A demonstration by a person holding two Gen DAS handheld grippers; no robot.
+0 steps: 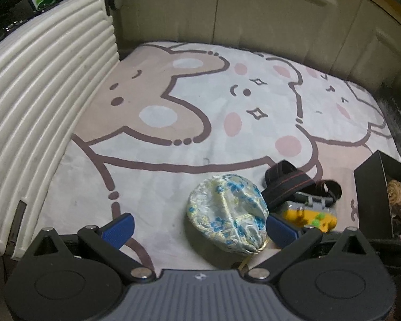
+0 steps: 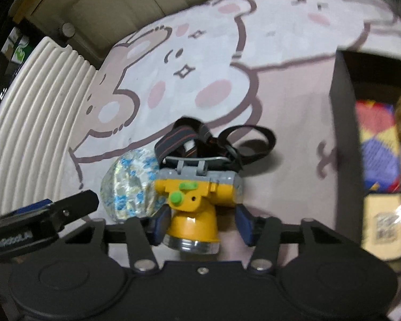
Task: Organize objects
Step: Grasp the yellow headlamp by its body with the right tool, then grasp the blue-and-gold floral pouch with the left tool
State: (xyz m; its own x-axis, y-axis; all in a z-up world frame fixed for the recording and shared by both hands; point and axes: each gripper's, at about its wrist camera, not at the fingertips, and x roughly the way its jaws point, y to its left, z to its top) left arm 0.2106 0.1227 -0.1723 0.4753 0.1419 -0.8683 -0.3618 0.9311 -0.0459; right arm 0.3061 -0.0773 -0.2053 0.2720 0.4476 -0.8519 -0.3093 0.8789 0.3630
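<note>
Right wrist view: your right gripper [image 2: 203,224] has its fingers spread either side of the yellow headlamp [image 2: 193,208], not yet closed on it. Close squarely on the lamp body, clear of the black strap [image 2: 214,139] beyond the fingertips. Your left gripper [image 1: 200,226] is open, with the floral pouch [image 1: 227,216] lying on the bed between its fingers.
</note>
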